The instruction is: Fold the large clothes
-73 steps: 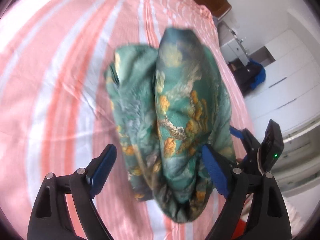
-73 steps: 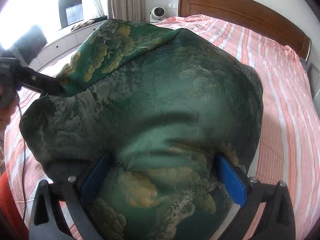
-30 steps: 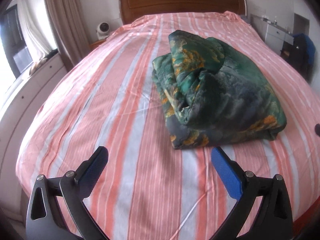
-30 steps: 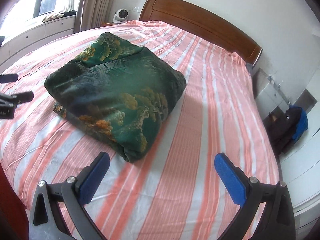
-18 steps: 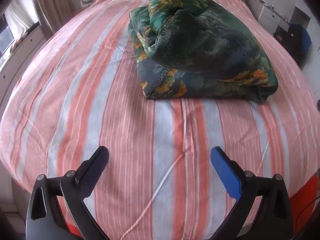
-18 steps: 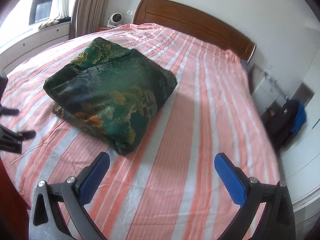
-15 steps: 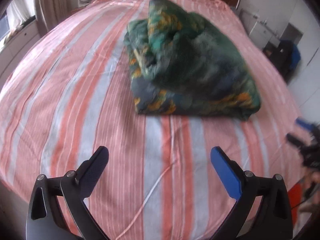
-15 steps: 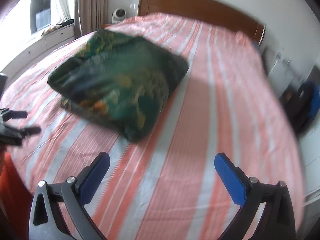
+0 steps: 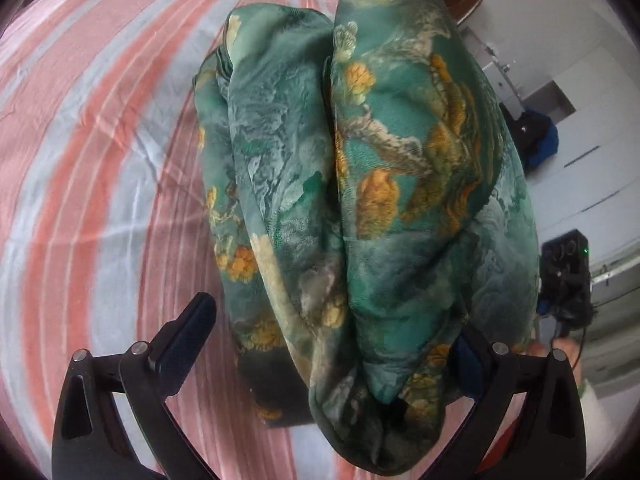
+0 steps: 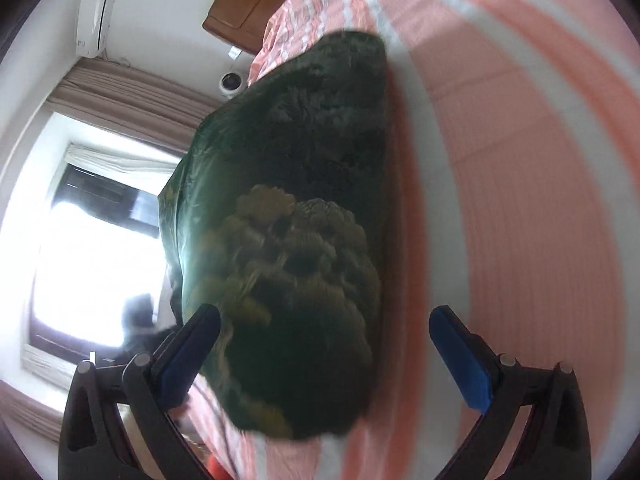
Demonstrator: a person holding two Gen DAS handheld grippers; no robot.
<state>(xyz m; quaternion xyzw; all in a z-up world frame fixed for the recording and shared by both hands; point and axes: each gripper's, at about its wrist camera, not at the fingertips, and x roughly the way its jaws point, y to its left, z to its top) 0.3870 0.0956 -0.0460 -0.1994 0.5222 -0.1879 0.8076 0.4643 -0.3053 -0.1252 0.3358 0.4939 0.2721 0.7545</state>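
Observation:
A folded green cloth bundle (image 9: 360, 184) with gold and grey print lies on the pink striped bed (image 9: 100, 168). My left gripper (image 9: 330, 348) is open and pushed up against the bundle's near end. Its folds bulge between the jaws and cover most of the right finger (image 9: 466, 360). In the right wrist view the same bundle (image 10: 296, 240) looks dark and blurred. My right gripper (image 10: 326, 352) stands open around its near end, the cloth close to the left finger (image 10: 188, 348). The right gripper's body (image 9: 568, 280) and a hand (image 9: 560, 352) show beyond the bundle.
The striped sheet (image 10: 520, 160) spreads wide on both sides of the bundle. A wooden headboard (image 10: 248, 4), a bright window with curtains (image 10: 92, 248) and a wall air conditioner (image 10: 94, 20) lie beyond. White cabinets (image 9: 592, 160) and a dark bag (image 9: 536, 140) stand beside the bed.
Both grippers have moved in from the foot of the bed to the bundle, which now fills the space between their open fingers. Both views have tilted.

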